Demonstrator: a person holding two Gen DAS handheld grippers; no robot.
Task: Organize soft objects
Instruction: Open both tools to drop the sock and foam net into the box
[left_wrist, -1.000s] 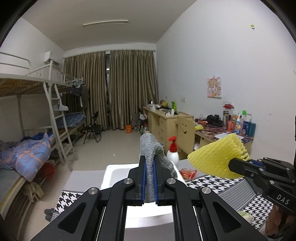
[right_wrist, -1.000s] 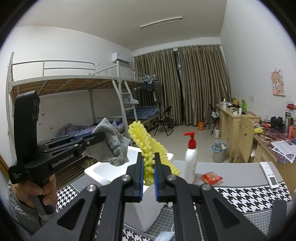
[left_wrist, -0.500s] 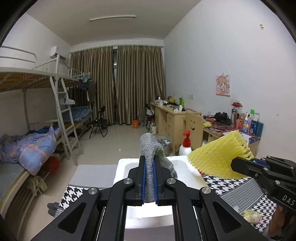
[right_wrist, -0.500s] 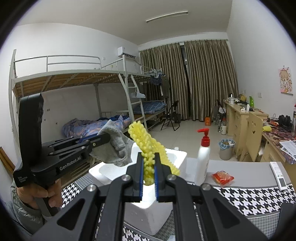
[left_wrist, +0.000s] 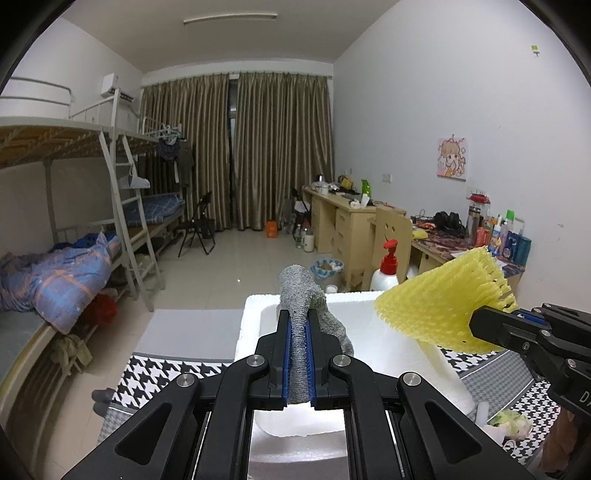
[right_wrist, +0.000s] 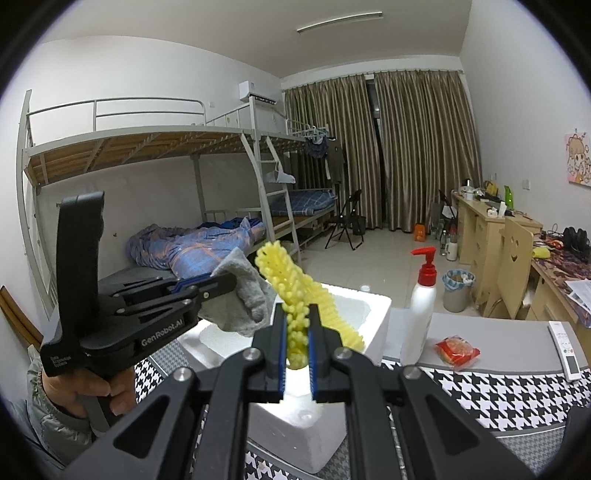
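Observation:
My left gripper (left_wrist: 299, 321) is shut on a grey sock (left_wrist: 300, 295) and holds it above a white foam box (left_wrist: 373, 347). The sock (right_wrist: 243, 302) and left gripper (right_wrist: 225, 282) also show in the right wrist view. My right gripper (right_wrist: 298, 314) is shut on a yellow foam net sleeve (right_wrist: 291, 288) and holds it above the same box (right_wrist: 354, 317). In the left wrist view the sleeve (left_wrist: 443, 299) and right gripper (left_wrist: 476, 323) hang at the right, over the box's right side.
The box stands on a table with a houndstooth cloth (right_wrist: 480, 391). A white pump bottle with red top (right_wrist: 421, 310), a red snack packet (right_wrist: 458, 350) and a white remote (right_wrist: 563, 349) lie to the right. A crumpled wrapper (left_wrist: 511, 424) lies near the box.
Both grippers, still holding the sock and the sleeve, have come forward and lower, so the foam box looks larger and closer under them.

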